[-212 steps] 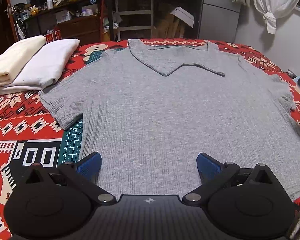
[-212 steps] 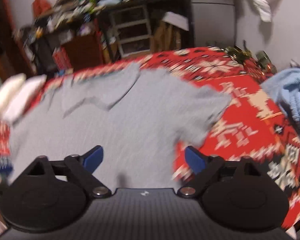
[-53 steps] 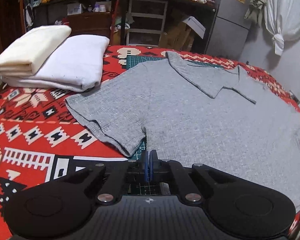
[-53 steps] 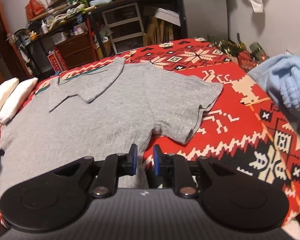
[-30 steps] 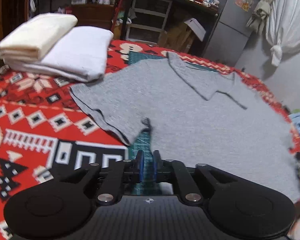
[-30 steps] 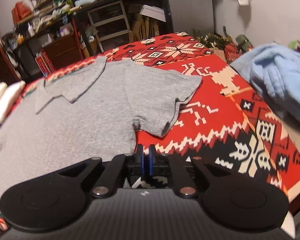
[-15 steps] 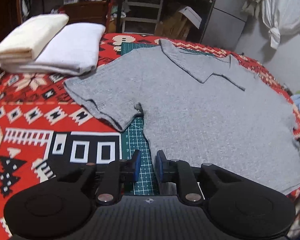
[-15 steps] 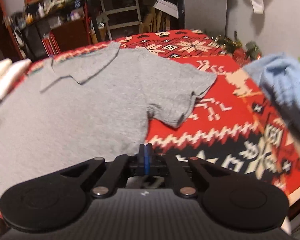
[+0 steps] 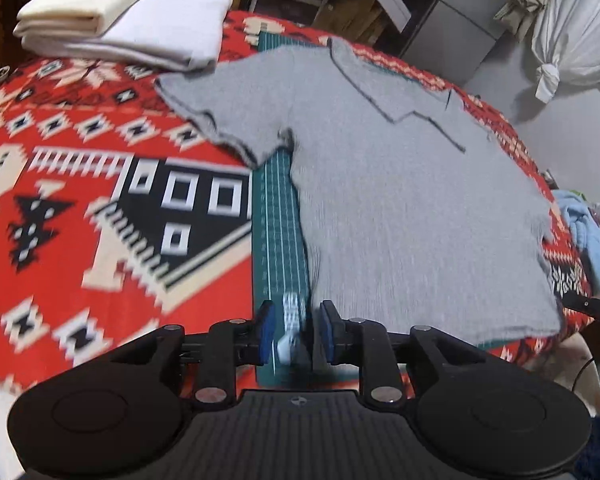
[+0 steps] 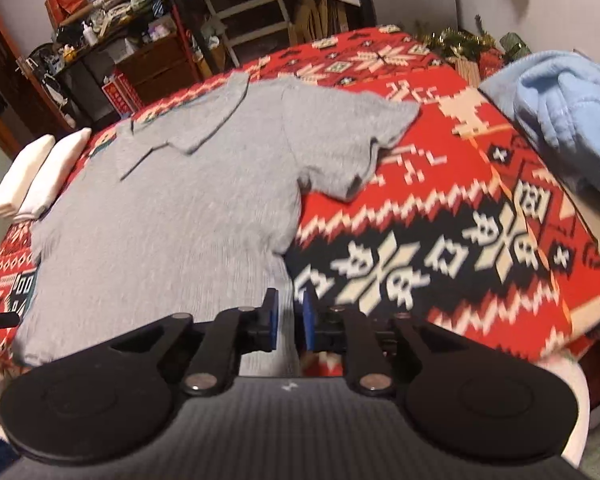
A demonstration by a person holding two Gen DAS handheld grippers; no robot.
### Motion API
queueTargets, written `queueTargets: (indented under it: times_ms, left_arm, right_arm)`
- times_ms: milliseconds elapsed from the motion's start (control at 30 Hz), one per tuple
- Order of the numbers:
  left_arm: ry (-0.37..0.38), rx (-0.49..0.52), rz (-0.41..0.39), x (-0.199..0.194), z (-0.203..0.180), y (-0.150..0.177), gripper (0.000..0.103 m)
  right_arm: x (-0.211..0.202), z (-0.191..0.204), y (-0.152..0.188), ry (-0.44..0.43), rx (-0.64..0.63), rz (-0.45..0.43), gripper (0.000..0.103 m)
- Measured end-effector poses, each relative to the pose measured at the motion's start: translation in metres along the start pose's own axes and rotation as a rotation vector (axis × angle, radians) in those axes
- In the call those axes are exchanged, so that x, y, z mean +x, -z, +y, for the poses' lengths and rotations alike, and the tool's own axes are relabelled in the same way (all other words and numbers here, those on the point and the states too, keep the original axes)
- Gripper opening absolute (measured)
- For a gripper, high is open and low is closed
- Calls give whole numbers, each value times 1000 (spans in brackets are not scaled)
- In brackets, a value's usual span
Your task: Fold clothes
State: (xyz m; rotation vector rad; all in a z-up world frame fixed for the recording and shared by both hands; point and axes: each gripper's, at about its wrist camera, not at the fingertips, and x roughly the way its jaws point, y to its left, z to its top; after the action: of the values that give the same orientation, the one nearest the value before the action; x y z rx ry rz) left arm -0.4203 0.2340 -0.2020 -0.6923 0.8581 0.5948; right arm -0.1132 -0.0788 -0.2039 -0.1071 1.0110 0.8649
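Left wrist view shows the left gripper (image 9: 296, 330) at the near left corner of the gray shirt (image 9: 400, 208), its jaws a little apart, astride the shirt's side edge and a strip of green cutting mat (image 9: 278, 216), with something small and pale between them that is too blurred to identify; whether it pinches any cloth cannot be told. One shirt lies flat, collar toward the far edge of the bed (image 9: 100, 208), both short sleeves spread. Bare red patterned blanket lies open on the left of it, up to two folded cloths (image 9: 132, 28), one cream and one white, stacked at the far left corner. Right wrist view shows the right gripper (image 10: 289, 318) at the shirt's (image 10: 172, 216) near right corner, jaws narrowly parted around the side hem. Wide bare blanket (image 10: 460, 240) stretches to the right edge, where one light blue towel (image 10: 564, 116) is heaped. Crowded shelves (image 10: 148, 36) and a gray wall stand behind the bed.
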Motion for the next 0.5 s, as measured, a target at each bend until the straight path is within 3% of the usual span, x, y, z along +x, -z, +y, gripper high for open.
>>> queueTargets:
  times_ms: [167, 400, 433, 467, 500]
  left_arm:
    - [-36, 43, 16, -2, -9, 8, 26]
    - [-23, 69, 15, 1, -21, 10, 27]
    - [-20, 75, 15, 2, -22, 11, 19]
    - [-11, 91, 23, 4, -24, 11, 4]
    - [-7, 106, 30, 5, -26, 12, 4]
  right_arm:
    - [-8, 0, 13, 8, 0, 51, 21]
    - [-8, 3, 21, 3, -5, 67, 21]
    - [-8, 4, 22, 6, -15, 66, 21]
    - [-8, 5, 22, 11, -28, 64, 19]
    - [-8, 7, 23, 16, -41, 67, 8]
